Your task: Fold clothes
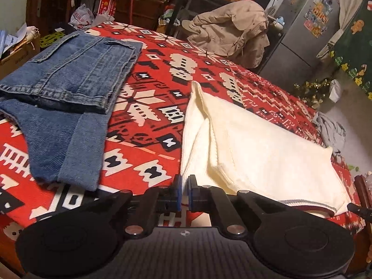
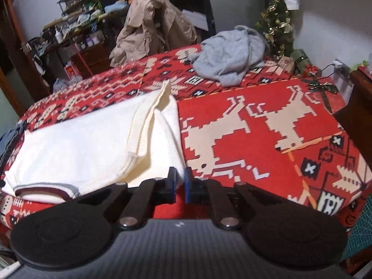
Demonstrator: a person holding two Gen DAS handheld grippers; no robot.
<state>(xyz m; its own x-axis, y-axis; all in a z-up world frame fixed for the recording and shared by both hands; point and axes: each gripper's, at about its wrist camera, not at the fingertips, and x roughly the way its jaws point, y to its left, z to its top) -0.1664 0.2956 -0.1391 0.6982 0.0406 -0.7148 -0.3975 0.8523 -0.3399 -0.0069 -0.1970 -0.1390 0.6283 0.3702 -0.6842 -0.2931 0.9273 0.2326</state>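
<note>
Two claws, both at the near edge of the cream sweater (image 1: 255, 144), one per corner, that's how I've got the rig set. L claw (image 1: 185, 191) is pinched down on the sweater's near-left corner; white knit runs right into the narrow slit between the blue pads. R claw (image 2: 179, 183) is nipping the near-right corner the same way, pads almost together w/ cloth between them. My read: matching corner grips so the near edge can travel as one straight line and the fold comes out square.

Sweater lies flat on the bed w/ the red patterned blanket (image 2: 255, 139), collar w/ dark-and-grey trim (image 1: 309, 205) at the near edge. Sleeves look turned inward already: a doubled flap w/ ribbed seam (image 2: 139, 137) lies on top of the body near the R claw's side. So it looks part-folded, sides in, body at full length.

Left of the sweater, apart from it, a denim piece (image 1: 69, 88) sits folded into a stack, probably parked there to keep finished stuff out of the work zone. Beyond the sweater's far-right side, a grey knit (image 2: 230, 53) lies crumpled on the blanket, unfolded. Tan jacket (image 1: 230, 32) hangs off furniture beyond the bed.

Risk, as a guess: loose sleeve flap may slide if the near edge is raised fast.
</note>
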